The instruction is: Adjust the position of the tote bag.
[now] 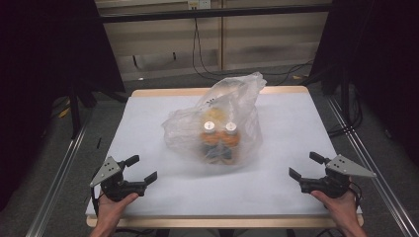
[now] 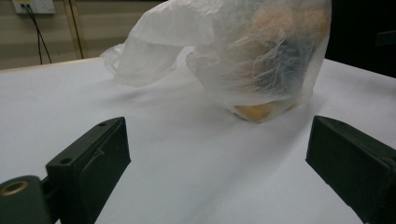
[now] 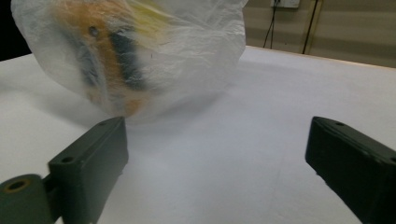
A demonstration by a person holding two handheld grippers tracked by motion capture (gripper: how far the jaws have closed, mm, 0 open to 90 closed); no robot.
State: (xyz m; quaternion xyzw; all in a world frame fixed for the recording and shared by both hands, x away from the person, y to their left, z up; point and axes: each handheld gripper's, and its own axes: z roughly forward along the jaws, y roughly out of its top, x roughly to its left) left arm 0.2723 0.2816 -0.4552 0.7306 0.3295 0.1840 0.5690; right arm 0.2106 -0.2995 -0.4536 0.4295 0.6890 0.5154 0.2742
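A translucent white plastic bag (image 1: 222, 123) stands in the middle of the white table (image 1: 148, 128), holding two orange bottles with white caps (image 1: 220, 138). The bag (image 2: 243, 51) appears ahead and to the right in the left gripper view, and the bag (image 3: 130, 51) ahead and to the left in the right gripper view. My left gripper (image 1: 142, 168) rests at the front left corner, open, nothing between its jaws. At the front right corner my right gripper (image 1: 305, 165) is open too, jaws wide and empty. Both point toward the bag and stay well apart from it.
The table's wooden front edge (image 1: 222, 222) lies just under both hands. Metal rails (image 1: 59, 173) run along each side of the table. Dark frame posts stand at the back left and right, and cables (image 1: 202, 59) hang down the rear wall.
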